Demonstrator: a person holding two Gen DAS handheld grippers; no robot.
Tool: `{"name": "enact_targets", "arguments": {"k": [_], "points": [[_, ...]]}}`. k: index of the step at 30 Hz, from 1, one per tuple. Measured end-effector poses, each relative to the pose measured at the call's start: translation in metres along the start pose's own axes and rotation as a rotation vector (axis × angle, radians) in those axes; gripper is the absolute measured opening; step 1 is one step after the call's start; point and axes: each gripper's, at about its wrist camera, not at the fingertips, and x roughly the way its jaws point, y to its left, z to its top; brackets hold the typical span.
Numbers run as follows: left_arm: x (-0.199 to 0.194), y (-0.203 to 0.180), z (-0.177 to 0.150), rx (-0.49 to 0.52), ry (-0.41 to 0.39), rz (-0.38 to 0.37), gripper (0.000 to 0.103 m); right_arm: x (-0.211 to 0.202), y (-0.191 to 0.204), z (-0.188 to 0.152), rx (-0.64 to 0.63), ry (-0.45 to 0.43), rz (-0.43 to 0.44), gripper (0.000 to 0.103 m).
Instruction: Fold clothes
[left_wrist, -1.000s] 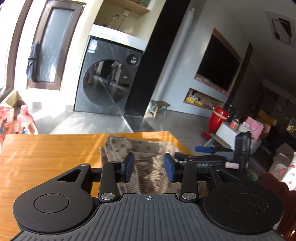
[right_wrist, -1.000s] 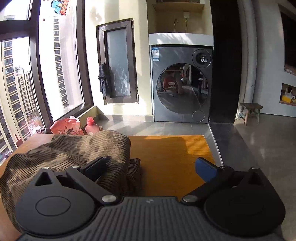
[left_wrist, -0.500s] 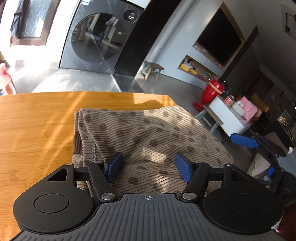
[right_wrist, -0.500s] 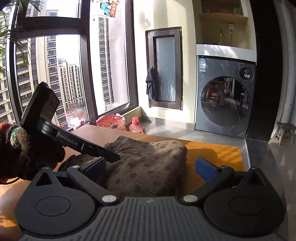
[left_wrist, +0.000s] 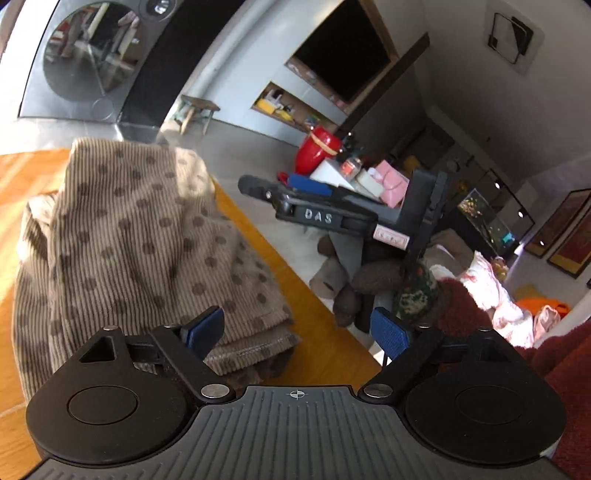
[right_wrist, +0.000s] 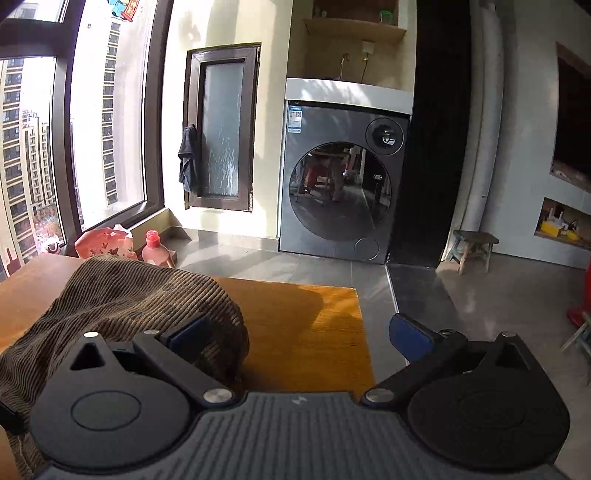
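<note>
A folded brown ribbed garment with dark dots (left_wrist: 125, 236) lies on the wooden table (left_wrist: 328, 332), near its right edge. My left gripper (left_wrist: 297, 330) is open and empty, its left pad over the garment's near corner. My right gripper (right_wrist: 299, 334) is open and empty; the garment (right_wrist: 122, 295) bulges under and around its left finger. In the left wrist view the right gripper (left_wrist: 306, 201) shows from the side, off the table's right edge, held by a hand in a dark red sleeve.
A grey washing machine (right_wrist: 343, 184) stands beyond the table's far end. A pink bottle (right_wrist: 153, 251) and a red patterned bag (right_wrist: 101, 243) sit on the floor by the window. A small stool (right_wrist: 472, 247) and a red vase (left_wrist: 317, 149) stand to the right.
My left gripper has opened wider and swung right, toward the garment's right near corner. My right gripper has shifted right; the left gripper has left its view.
</note>
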Motion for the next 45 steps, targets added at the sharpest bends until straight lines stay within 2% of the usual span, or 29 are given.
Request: {"name": "enact_targets", "arguments": {"k": [2, 3, 6, 7, 8, 10, 14, 18, 20, 24, 26, 30, 32, 34, 36, 38, 39, 40, 43, 45], "points": [[-0.010, 0.007, 0.008, 0.011, -0.079, 0.129, 0.095, -0.006, -0.007, -0.003, 0.064, 0.013, 0.070, 0.103], [-0.008, 0.015, 0.010, 0.005, -0.089, 0.194, 0.095, -0.008, -0.009, -0.007, 0.099, 0.026, 0.109, 0.103], [0.005, 0.043, 0.015, -0.024, -0.083, 0.377, 0.091, -0.010, -0.016, -0.022, 0.223, 0.071, 0.196, 0.103], [0.010, 0.051, 0.012, -0.051, -0.059, 0.389, 0.086, -0.009, -0.018, -0.027, 0.264, 0.085, 0.219, 0.103], [0.017, 0.059, 0.007, -0.083, -0.026, 0.383, 0.079, -0.007, -0.019, -0.031, 0.303, 0.096, 0.240, 0.103], [0.028, 0.071, -0.003, -0.142, 0.026, 0.346, 0.074, -0.005, -0.022, -0.035, 0.342, 0.106, 0.251, 0.103], [0.052, 0.048, -0.021, -0.114, 0.082, 0.228, 0.076, 0.003, -0.026, -0.031, 0.327, 0.117, 0.215, 0.103], [0.078, 0.020, -0.036, -0.137, 0.171, -0.028, 0.077, 0.006, -0.026, -0.019, 0.293, 0.091, 0.174, 0.103], [0.077, 0.004, -0.040, -0.081, 0.186, -0.084, 0.081, 0.000, -0.022, -0.012, 0.249, 0.059, 0.141, 0.103], [0.042, 0.000, -0.028, -0.015, 0.098, -0.077, 0.092, -0.023, -0.008, -0.005, 0.115, 0.000, 0.097, 0.103], [0.022, 0.013, -0.018, -0.034, 0.017, -0.022, 0.095, -0.039, 0.009, -0.004, 0.049, -0.024, 0.101, 0.103], [-0.026, 0.048, -0.014, -0.183, -0.163, 0.204, 0.096, -0.067, 0.052, -0.010, -0.050, -0.053, 0.163, 0.103], [-0.034, 0.057, -0.011, -0.220, -0.203, 0.283, 0.096, -0.072, 0.080, -0.019, -0.104, -0.048, 0.211, 0.103], [-0.041, 0.063, -0.007, -0.250, -0.236, 0.355, 0.096, -0.070, 0.111, -0.031, -0.215, -0.023, 0.226, 0.103], [-0.043, 0.069, 0.000, -0.249, -0.231, 0.348, 0.096, -0.064, 0.136, -0.044, -0.327, 0.018, 0.218, 0.103], [-0.046, 0.072, 0.003, -0.247, -0.225, 0.323, 0.095, -0.057, 0.147, -0.051, -0.403, 0.043, 0.155, 0.101], [-0.046, 0.071, 0.002, -0.250, -0.226, 0.304, 0.094, -0.055, 0.146, -0.050, -0.402, 0.048, 0.121, 0.090], [-0.046, 0.071, 0.000, -0.253, -0.227, 0.285, 0.094, -0.055, 0.137, -0.044, -0.345, 0.052, 0.104, 0.083], [-0.040, 0.072, -0.002, -0.278, -0.222, 0.210, 0.094, -0.059, 0.100, -0.022, -0.142, 0.050, 0.082, 0.083], [-0.025, 0.078, 0.000, -0.324, -0.206, 0.119, 0.094, -0.060, 0.085, -0.019, -0.120, 0.047, 0.050, 0.083]]}}
